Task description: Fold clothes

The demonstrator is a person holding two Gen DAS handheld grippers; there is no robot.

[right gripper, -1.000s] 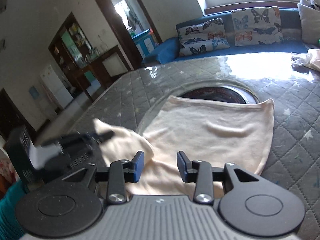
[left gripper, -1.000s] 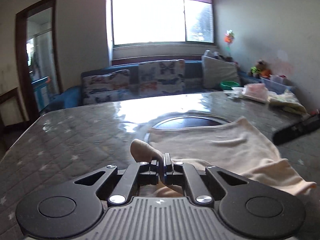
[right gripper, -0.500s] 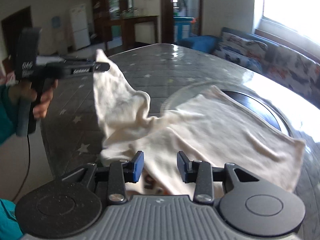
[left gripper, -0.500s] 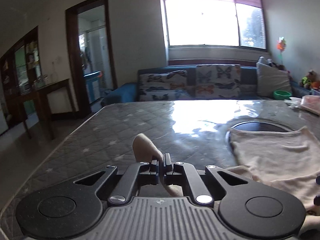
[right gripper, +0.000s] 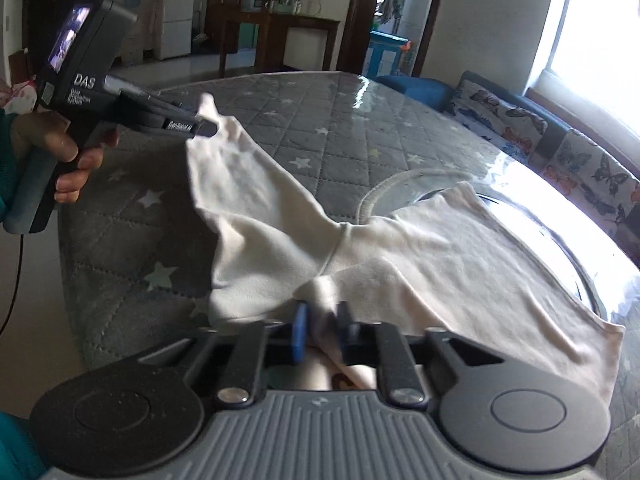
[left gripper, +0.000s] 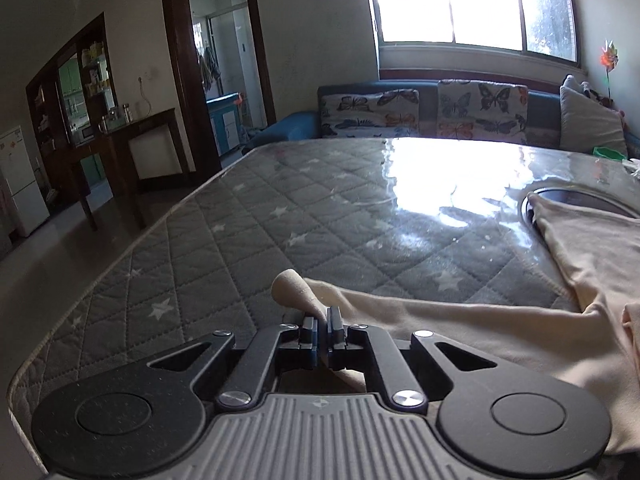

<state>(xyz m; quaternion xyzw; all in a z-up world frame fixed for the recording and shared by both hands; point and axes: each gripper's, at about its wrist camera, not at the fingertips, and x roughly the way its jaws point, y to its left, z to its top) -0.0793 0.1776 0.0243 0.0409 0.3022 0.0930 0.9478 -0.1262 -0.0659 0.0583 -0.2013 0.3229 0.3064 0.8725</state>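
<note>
Gripping a sleeve end of the cream garment [right gripper: 420,248], the left gripper [right gripper: 208,128] sits at far left in the right wrist view, held by the person's left hand [right gripper: 64,160]. Its jaws are pressed together on the cloth, and the sleeve [right gripper: 248,208] hangs stretched and raised off the surface. In its own camera, the left gripper [left gripper: 322,328] shows both pads nearly meeting, with a rolled tip of fabric poking out above them.

Centre: the sleeve runs down to the armpit seam, where it joins the garment body. The body lies spread flat on the grey quilted, star-print table cover [right gripper: 304,128], partly over a round dark inset [right gripper: 560,240] in the tabletop.

Lower centre: the right gripper [right gripper: 322,332] has a bunched fold of the same garment between its blue pads. Jaws are narrowed around the fold, a small gap visible; motion blur, so firm contact cannot be confirmed.

Right: garment hem reaches toward the table edge. Beyond, a blue sofa with butterfly cushions [right gripper: 568,160] under a bright window [left gripper: 472,4].
</note>
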